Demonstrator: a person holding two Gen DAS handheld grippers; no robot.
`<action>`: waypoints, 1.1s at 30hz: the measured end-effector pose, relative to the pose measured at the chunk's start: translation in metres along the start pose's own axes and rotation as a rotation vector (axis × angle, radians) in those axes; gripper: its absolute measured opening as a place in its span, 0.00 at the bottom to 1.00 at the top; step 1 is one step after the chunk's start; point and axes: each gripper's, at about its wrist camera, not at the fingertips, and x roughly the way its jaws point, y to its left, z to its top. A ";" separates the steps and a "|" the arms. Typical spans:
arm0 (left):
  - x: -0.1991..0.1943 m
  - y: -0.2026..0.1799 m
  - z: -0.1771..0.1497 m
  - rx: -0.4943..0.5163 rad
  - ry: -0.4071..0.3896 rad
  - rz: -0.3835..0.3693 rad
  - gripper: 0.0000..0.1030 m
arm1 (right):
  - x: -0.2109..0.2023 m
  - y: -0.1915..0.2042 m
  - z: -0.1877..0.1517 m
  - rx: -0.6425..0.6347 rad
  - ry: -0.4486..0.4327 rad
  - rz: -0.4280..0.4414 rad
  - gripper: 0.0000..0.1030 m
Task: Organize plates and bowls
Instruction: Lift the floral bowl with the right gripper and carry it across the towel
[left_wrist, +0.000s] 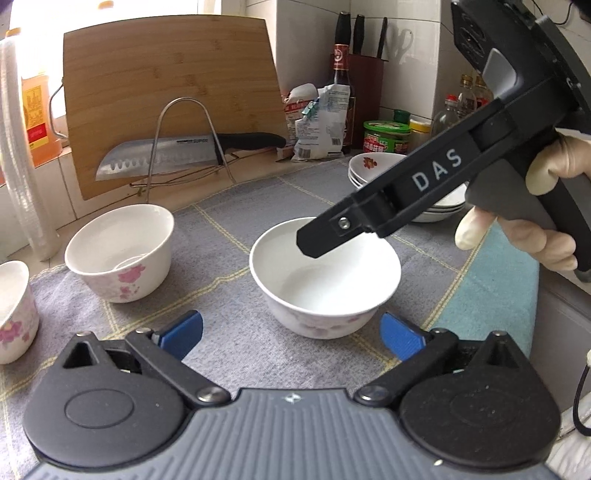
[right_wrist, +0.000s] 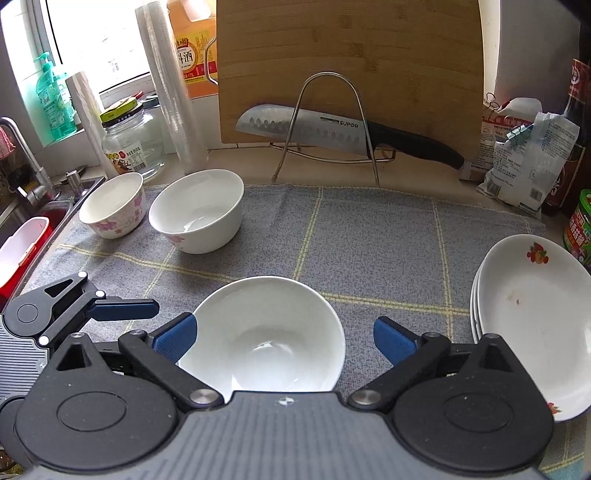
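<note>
Right fingers (right_wrist: 393, 341) astride bowl (right_wrist: 264, 341).

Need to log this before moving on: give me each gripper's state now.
Left gripper: open, holding nothing.
Right gripper: open, blue fingers astride the white ceramic bowl, not gripping.

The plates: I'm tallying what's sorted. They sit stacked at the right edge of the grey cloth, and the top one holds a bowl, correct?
Not quite. The plates are stacked at the right edge of the grey cloth, but the top one holds nothing. The right wrist view shows its bare white surface.
</note>
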 end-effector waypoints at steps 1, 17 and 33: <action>-0.002 0.002 -0.001 -0.008 -0.002 0.016 0.99 | 0.000 0.001 0.001 -0.004 -0.001 0.000 1.00; -0.015 0.061 -0.003 -0.100 -0.034 0.265 0.99 | 0.008 0.025 0.023 -0.087 0.000 0.047 1.00; 0.025 0.087 0.005 -0.140 -0.033 0.297 0.99 | 0.048 0.036 0.065 -0.184 0.033 0.106 1.00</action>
